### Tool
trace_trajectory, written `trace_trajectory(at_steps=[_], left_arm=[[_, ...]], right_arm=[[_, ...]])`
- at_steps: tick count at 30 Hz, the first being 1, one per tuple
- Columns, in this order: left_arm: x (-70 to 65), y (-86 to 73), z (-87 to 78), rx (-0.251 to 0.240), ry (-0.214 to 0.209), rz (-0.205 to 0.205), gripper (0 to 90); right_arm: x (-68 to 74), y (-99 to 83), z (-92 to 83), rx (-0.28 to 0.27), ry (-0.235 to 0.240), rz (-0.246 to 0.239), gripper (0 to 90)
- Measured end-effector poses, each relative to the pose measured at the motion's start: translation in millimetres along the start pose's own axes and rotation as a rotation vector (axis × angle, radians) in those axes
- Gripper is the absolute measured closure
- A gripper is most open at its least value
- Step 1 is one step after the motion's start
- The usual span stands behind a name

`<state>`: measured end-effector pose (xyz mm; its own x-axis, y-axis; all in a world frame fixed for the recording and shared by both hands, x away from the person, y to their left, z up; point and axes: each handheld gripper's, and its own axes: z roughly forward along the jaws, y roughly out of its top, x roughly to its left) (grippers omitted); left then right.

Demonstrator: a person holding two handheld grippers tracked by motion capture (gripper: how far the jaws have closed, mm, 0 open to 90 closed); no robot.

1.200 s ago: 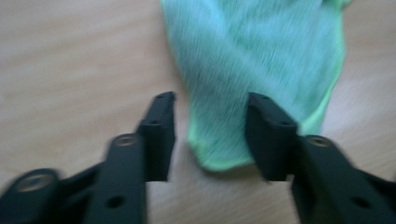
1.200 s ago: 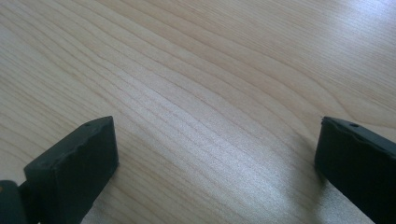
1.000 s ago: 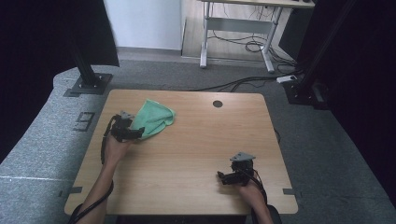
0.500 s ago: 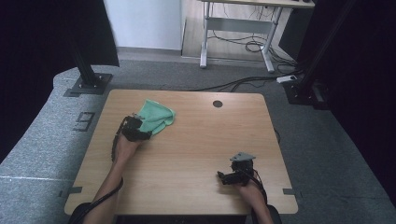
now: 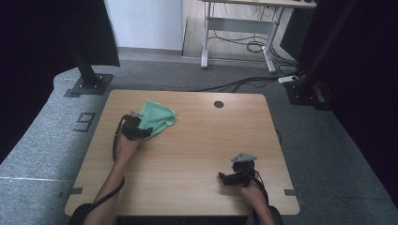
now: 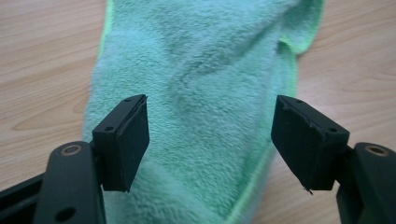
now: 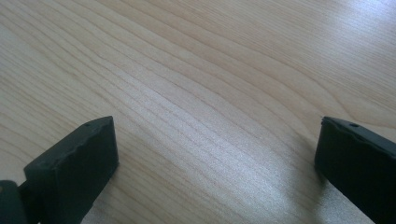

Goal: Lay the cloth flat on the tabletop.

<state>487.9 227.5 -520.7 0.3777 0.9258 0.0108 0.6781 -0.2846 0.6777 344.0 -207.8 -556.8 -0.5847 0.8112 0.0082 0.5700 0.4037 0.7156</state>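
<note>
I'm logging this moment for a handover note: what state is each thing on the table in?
Green cloth: rumpled and bunched, lying flat on the table's far left.
Left tool: open, jaws astride the cloth, pads not pressing it.
Right tool: open, nothing between its jaws, over bare wood.
Table: bare apart from the cloth.

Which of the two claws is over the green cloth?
The left claw, at the table's far left: its open jaws straddle the green cloth. The right claw has bare wood beneath it.

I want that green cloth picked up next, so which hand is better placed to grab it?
Left. The left gripper hangs open right over the green cloth. The right gripper, also open, sits over bare table near the front edge.
</note>
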Motion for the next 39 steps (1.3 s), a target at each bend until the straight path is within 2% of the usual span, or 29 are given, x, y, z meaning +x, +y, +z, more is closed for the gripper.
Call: trace_trajectory(at_steps=[1,4,7,13,22,27,33,34,36,39], left_arm=[[1.6,-1.8,7.8,0.038,0.02,0.008,27.8],[0.0,-6.1,14.5,0.06,0.02,0.019,27.7],[-2.1,-8.4,14.0,0.045,0.018,0.014,28.1],[-9.3,-14.2,9.8,0.043,-0.02,0.023,28.1],[-26.4,-30.5,-2.2,0.023,-0.062,0.05,28.1],[-42.5,-40.2,-10.4,0.017,-0.089,0.077,28.1],[-55.8,-45.9,-15.4,0.017,-0.112,0.105,28.1],[-62.9,-48.9,-17.6,0.011,-0.123,0.117,28.0],[-65.7,-50.2,-18.7,0.01,-0.132,0.126,28.0],[-77.7,-55.9,-22.7,0.001,-0.152,0.147,28.0]], right_arm=[[0.0,0.0,0.0,0.0,0.0,0.0,0.0],[0.0,0.0,0.0,0.0,0.0,0.0,0.0],[-0.2,0.0,0.1,-0.001,0.0,-0.002,0.0],[0.1,0.0,-0.1,0.001,0.0,0.002,0.0],[0.1,0.0,-0.1,0.001,0.0,0.002,0.0],[0.2,0.0,-0.1,0.001,0.0,0.002,0.0],[0.2,0.0,-0.1,0.001,0.0,0.002,0.0],[0.2,0.0,-0.1,0.001,0.0,0.002,0.0],[0.2,0.0,-0.1,0.001,0.0,0.002,0.0],[0.2,0.0,-0.1,0.001,0.0,0.002,0.0]])
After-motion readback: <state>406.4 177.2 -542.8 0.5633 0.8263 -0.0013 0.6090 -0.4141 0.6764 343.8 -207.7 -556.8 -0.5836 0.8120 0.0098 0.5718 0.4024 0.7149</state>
